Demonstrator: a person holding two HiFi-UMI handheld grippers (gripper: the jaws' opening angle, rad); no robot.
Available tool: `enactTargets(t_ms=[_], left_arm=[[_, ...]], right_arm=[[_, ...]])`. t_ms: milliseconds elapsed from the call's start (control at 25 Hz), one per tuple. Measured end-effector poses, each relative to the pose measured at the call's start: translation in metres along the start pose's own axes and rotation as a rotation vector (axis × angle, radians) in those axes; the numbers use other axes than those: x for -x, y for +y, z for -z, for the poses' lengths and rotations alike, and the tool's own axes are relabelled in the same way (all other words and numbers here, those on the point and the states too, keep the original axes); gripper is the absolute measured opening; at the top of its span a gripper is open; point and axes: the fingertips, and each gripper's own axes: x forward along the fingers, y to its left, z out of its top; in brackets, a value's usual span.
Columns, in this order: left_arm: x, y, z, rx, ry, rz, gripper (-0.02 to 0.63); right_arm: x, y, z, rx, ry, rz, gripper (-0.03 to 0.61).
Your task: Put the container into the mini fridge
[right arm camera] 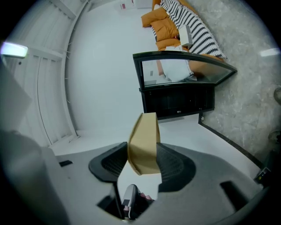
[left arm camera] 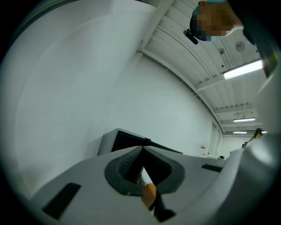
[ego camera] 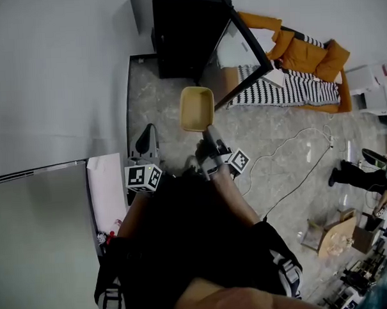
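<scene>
- Right tool (ego camera: 208,132): centre of the head view, closed on the container (ego camera: 196,109). In the right gripper view its two pads press the near end of the container from either side.
- Container: tan, open-topped and rectangular, held out level above the floor (ego camera: 276,134). It sits just below the mini fridge (ego camera: 185,36) in the frame and is clear of it.
- Mini fridge: black, at top centre against the white wall (ego camera: 49,80). Its dark interior faces the tool in the right gripper view.
- Door (ego camera: 253,45): dark-framed glass, swung open toward the right of the frame. Its lower edge passes close to the container's right corner.
- Left tool (left arm camera: 142,148): jaw tips together, gripping nothing. A small white-and-orange piece shows in the hollow behind the tips, and what it is cannot be told. In the head view it lies left of centre, beside the right tool.
- Left boundary: a dark strip (ego camera: 129,108) runs down the floor's edge along the wall. A grey panel (ego camera: 37,241) fills the lower left.
- Open floor: bare grey stone lies between the tools and the fridge front.
- Right side: an orange sofa (ego camera: 304,53) with a striped blanket (ego camera: 287,89) at upper right. Below these, a cable (ego camera: 297,172) trails across the floor, with boxes (ego camera: 338,234) at lower right.
</scene>
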Motion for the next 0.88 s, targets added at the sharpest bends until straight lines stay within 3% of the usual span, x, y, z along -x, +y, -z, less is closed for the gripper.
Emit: enactTargets(t_ms=[440, 880], left_arm=[[0.012, 0.024, -0.005, 0.005, 0.003, -0.002, 0.005], [0.018, 0.053, -0.010, 0.022, 0.002, 0.071, 0.005]], right_arm=[[-0.013, 0.001, 0.014, -0.013, -0.029, -0.019, 0.198], [-0.028, -0.005, 0.052, 0.009, -0.057, -0.024, 0.198]])
